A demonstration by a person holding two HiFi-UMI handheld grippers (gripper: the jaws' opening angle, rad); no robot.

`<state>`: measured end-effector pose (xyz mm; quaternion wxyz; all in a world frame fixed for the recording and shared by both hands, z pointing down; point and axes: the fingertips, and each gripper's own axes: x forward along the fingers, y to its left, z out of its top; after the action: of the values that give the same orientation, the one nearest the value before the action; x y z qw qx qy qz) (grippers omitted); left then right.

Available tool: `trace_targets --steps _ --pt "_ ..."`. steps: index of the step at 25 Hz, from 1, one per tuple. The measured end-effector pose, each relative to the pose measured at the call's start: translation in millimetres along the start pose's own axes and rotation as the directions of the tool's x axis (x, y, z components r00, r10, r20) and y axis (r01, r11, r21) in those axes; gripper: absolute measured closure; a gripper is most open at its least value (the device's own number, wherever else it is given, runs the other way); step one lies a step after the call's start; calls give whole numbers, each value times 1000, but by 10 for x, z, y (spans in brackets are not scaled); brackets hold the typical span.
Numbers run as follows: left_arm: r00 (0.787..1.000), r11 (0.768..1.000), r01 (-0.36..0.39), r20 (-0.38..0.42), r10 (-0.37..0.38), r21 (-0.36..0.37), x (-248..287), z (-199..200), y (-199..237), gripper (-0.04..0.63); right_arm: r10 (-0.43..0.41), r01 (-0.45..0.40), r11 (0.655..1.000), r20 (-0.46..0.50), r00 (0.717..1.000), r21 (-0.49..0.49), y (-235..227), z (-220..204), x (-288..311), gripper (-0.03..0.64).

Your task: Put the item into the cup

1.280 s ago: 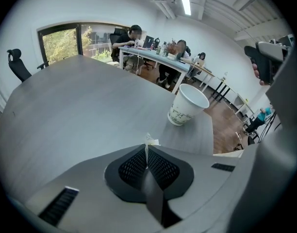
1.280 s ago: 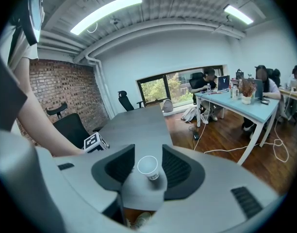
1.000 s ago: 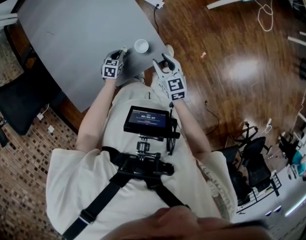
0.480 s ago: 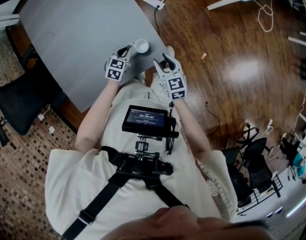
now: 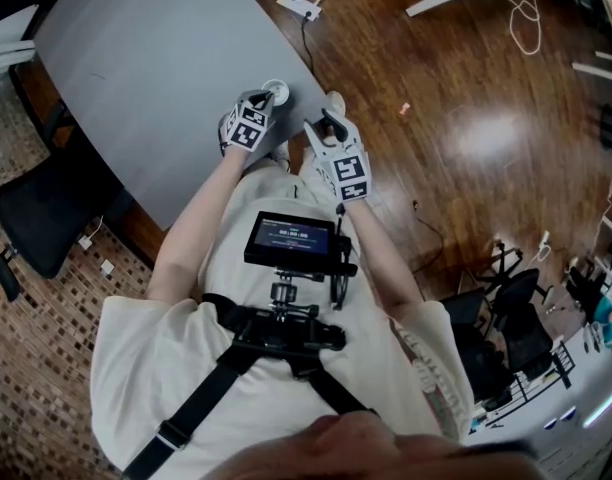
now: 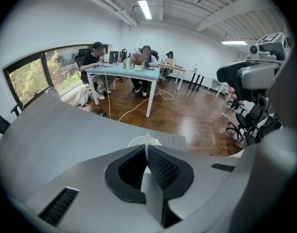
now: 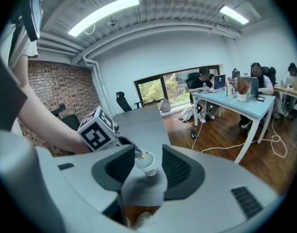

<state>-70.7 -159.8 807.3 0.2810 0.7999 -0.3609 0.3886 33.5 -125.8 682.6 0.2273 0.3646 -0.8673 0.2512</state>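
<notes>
A small white cup [image 5: 277, 88] stands on the grey table [image 5: 136, 58], close to its near corner. My left gripper [image 5: 265, 98] is shut on a small pale thin item [image 6: 147, 139] that pokes out past its fingertips, right over the cup's rim [image 6: 135, 141]. In the right gripper view the cup [image 7: 148, 165] sits beyond the wide-apart jaws, with the left gripper's tip [image 7: 135, 153] and the item at its mouth. My right gripper [image 5: 324, 120] is open and holds nothing, just right of the cup, off the table's edge.
A black office chair [image 5: 41, 203] stands left of the table. A power strip [image 5: 291, 1] and white cables lie on the wooden floor beyond. More chairs [image 5: 511, 313] are at the right. People sit at a blue desk [image 6: 134, 72] across the room.
My left gripper has moved forward and right with the item, from beside the cup to over its rim. The right gripper has barely moved.
</notes>
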Motion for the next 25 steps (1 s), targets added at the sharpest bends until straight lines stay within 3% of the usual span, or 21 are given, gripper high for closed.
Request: trace_targets --steps 8,11,14,20,25 --pt "998 1000 -20 -59 19 -16 120 -143 97 590 -13 13 1000 10 1000 13 -16 -3 -11 428" --pt "997 999 -24 -77 21 -32 132 -193 122 515 -15 15 1000 21 1000 14 -30 14 -5 428" --pt "996 999 -38 -77 35 -37 131 -206 152 503 -17 17 1000 19 1000 17 -60 -10 -10 428" --pt "999 998 -37 -19 37 -47 45 -97 117 489 -19 19 1000 24 1000 6 -112 -5 -23 428" --pt "993 995 -4 114 15 -97 -188 82 68 489 -13 13 1000 15 1000 3 -99 -45 -12 428"
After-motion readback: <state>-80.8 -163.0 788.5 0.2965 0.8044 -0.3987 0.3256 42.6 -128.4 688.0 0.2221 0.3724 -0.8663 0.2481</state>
